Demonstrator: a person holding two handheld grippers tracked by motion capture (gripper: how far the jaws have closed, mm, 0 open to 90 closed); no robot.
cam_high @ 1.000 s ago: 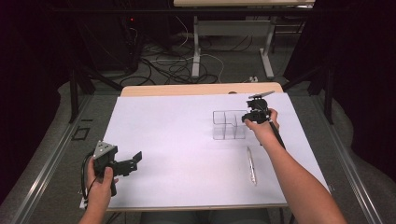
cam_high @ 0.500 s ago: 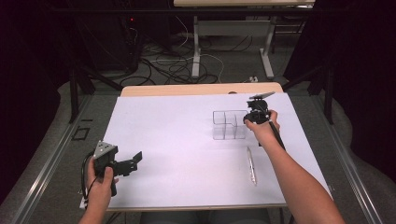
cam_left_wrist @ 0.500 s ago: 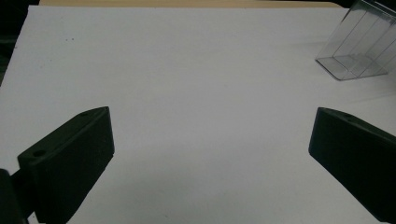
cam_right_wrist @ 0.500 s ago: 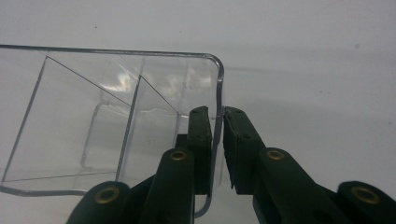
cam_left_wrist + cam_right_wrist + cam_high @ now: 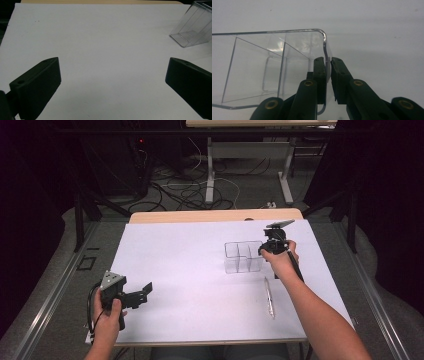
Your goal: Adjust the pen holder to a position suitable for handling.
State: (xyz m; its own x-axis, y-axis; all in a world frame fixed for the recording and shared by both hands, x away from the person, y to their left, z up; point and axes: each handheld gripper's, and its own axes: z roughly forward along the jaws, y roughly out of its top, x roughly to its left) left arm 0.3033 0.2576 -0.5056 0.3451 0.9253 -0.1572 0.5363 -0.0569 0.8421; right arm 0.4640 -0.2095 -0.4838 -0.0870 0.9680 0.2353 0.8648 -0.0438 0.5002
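Open room: the white sheet is covering most of the tabletop, whose bare wooden strip is showing along the far edge; the middle and left of the sheet are lying free, with wide space between the two grippers.
Clear box: the clear box is standing right of centre on the sheet, well in from every edge, its long axis running left to right across the tabletop and its open top facing up.
Contents: thin clear walls are dividing the box into compartments (how many is hard to count through the glare), and they appear to be holding nothing.
Right gripper: the right gripper is pinching the box's right end wall, one jaw inside and one outside, near the rounded corner.
Left gripper: the left gripper is hovering near the front left corner, jaws spread wide and gripping nothing.
Pen: a pen is lying near the box's front right, pointing roughly front to back.
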